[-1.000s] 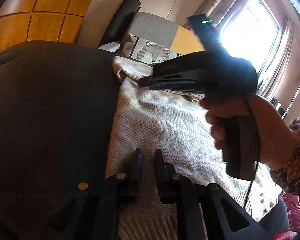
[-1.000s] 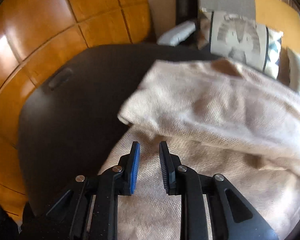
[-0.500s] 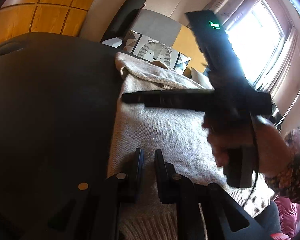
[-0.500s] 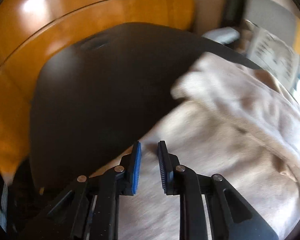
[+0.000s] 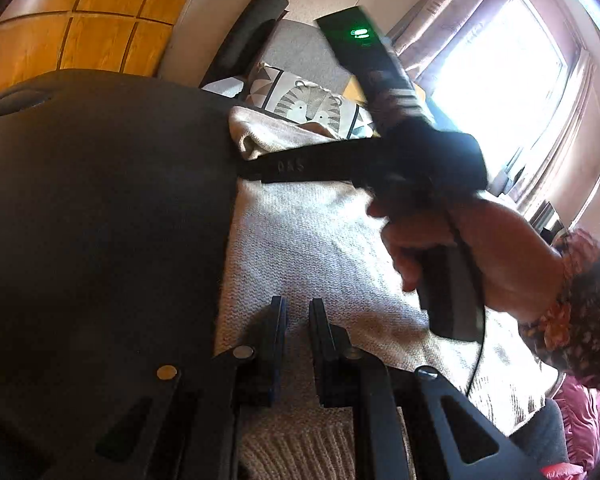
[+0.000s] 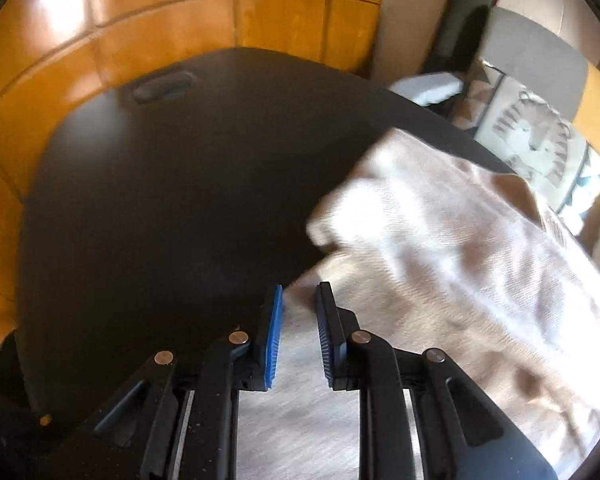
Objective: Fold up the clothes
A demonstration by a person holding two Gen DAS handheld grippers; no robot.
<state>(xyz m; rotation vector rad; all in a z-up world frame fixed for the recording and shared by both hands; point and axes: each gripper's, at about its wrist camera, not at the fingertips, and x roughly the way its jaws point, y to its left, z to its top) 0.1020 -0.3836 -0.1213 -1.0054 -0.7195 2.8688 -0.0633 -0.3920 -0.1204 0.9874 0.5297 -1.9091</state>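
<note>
A cream knitted sweater (image 5: 320, 248) lies flat on a dark table (image 5: 100, 220), with a folded layer bunched at its far end (image 6: 384, 184). My left gripper (image 5: 296, 320) hovers over the near hem; its jaws stand a narrow gap apart and only the knit underneath shows between them. A hand (image 5: 480, 256) holds my right gripper (image 5: 260, 168) level across the far part of the sweater, pointing left. In the right wrist view that gripper (image 6: 300, 304) sits over the sweater's left edge (image 6: 312, 280), slightly open, with nothing clamped.
A tiger-print cushion (image 5: 308, 104) and a grey chair back (image 6: 536, 60) stand behind the table. Orange wooden panels (image 6: 280, 20) line the far left. A bright window (image 5: 500, 80) is at the right, and a pink cloth (image 5: 580, 412) lies at the lower right. The table has a recessed grip (image 6: 164, 84).
The right gripper has rolled and slid left along the sweater's far part, reaching its left edge. The left gripper has stayed put.
</note>
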